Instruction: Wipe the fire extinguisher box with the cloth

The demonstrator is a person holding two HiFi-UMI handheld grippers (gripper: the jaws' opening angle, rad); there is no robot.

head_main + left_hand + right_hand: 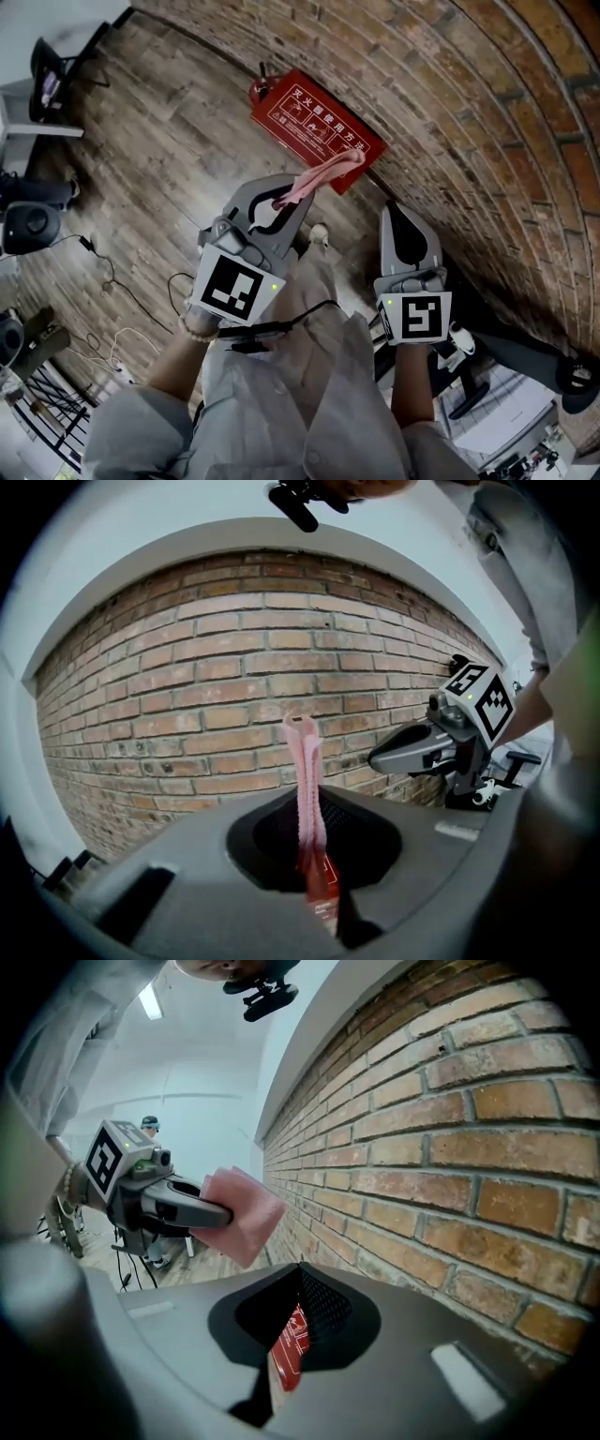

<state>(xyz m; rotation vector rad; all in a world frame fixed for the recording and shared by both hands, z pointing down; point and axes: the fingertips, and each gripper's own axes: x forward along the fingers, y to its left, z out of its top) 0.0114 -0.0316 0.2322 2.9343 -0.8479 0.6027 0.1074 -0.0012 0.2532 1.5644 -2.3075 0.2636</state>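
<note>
Reading left to right. Left gripper: jaws closed down to a thin slit, pinching the cloth. The cloth is pink, soft and nubbly, folded into a narrow strip that sticks straight out past the tips.

Fire extinguisher box: a flat red slab with hard edges and white print on its top face. It lies on the plank floor, tight against the foot of the brick wall. Its long axis runs along the wall.

From the left jaws the box sits ahead and below. In the head view the cloth's free end overlaps the box's near end, but I cannot tell whether they touch. The left gripper view shows the red face well down through the jaw gap, so I judge them apart.

Right gripper: jaws brought together on nothing, idling just beside the wall. The box shows only as a red sliver beneath it.

The left gripper is the nearer one and carries the cloth. My judgement is that the wipe needs it lowered until the cloth lies flat on the lid, then drawn along the long axis. The wall is rough, mortared brick, and the cloth could snag there.
</note>
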